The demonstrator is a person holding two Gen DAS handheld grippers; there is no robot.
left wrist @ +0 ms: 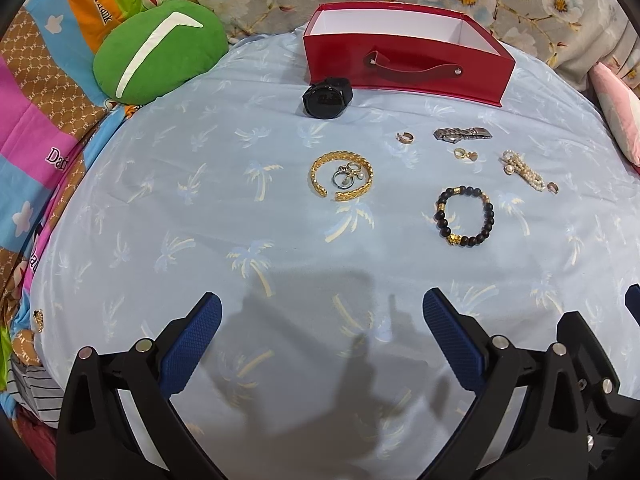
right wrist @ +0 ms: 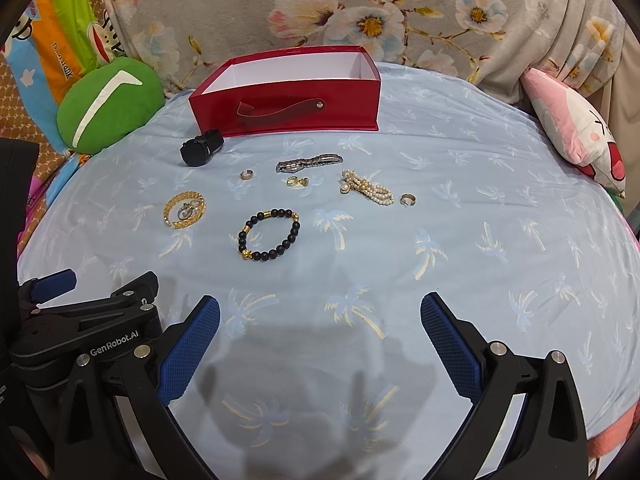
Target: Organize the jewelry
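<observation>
A red open box (left wrist: 404, 72) (right wrist: 288, 110) stands at the far side of the blue sheet. In front of it lie a black watch (left wrist: 326, 98) (right wrist: 200, 148), a gold cuff bracelet (left wrist: 341, 176) (right wrist: 184, 210) with rings inside it, a black bead bracelet (left wrist: 464, 216) (right wrist: 269, 240), a silver link bracelet (left wrist: 462, 134) (right wrist: 310, 163), a pearl bracelet (left wrist: 524, 170) (right wrist: 366, 188) and small gold rings (left wrist: 405, 138) (right wrist: 408, 199). My left gripper (left wrist: 322, 312) and right gripper (right wrist: 320, 312) are both open and empty, well short of the jewelry.
A green cushion (left wrist: 160, 50) (right wrist: 110, 102) lies at the far left and a pink plush pillow (right wrist: 576, 128) at the right. A floral blanket (right wrist: 360, 12) runs behind the box. The left gripper's body (right wrist: 80, 320) shows low left in the right wrist view.
</observation>
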